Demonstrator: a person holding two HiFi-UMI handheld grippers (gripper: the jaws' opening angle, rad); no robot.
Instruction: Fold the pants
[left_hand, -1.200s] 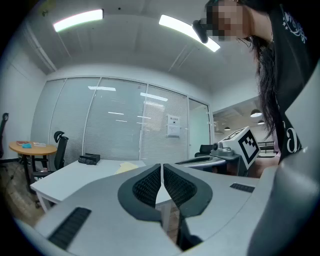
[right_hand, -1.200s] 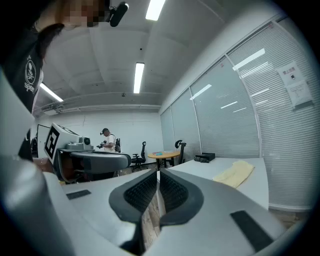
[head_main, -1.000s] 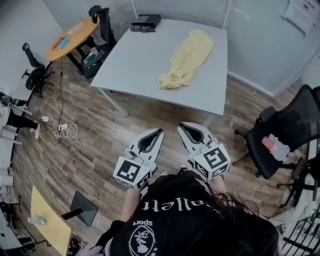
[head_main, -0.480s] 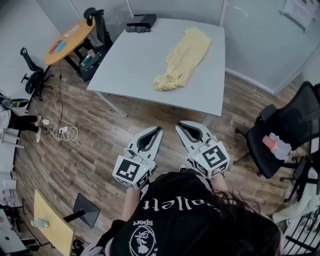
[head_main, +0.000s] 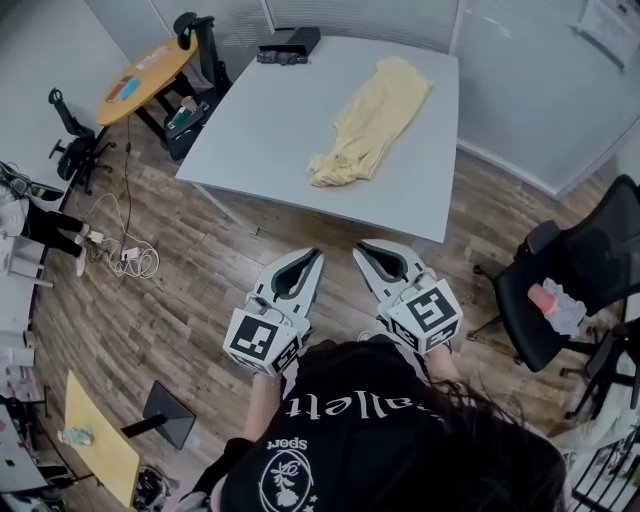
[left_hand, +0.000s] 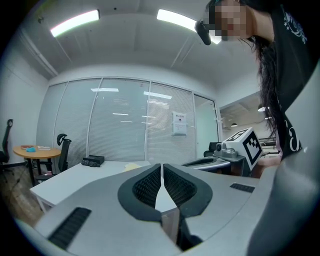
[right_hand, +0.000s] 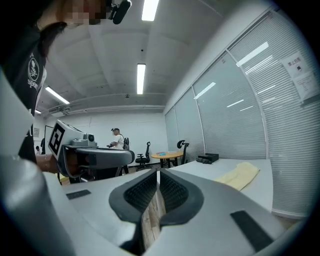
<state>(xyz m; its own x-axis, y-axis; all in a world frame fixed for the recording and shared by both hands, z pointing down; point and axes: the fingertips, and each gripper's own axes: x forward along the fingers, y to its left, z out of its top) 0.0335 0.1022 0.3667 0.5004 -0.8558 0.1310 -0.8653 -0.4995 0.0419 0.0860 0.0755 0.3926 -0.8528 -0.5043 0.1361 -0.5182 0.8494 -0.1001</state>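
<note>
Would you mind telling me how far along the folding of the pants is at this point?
Nothing looks done yet: the yellow pants lie stretched out and unfolded on the white table, bunched at the near end. Nothing is in hand: the left gripper and right gripper are both shut and empty, held over the wooden floor short of the table. All of the folding is left.

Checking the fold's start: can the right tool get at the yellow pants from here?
Probably not yet: the right tool, shut and empty, sits over the floor short of the table; the pants lie further in. Nothing blocks the approach.
</note>
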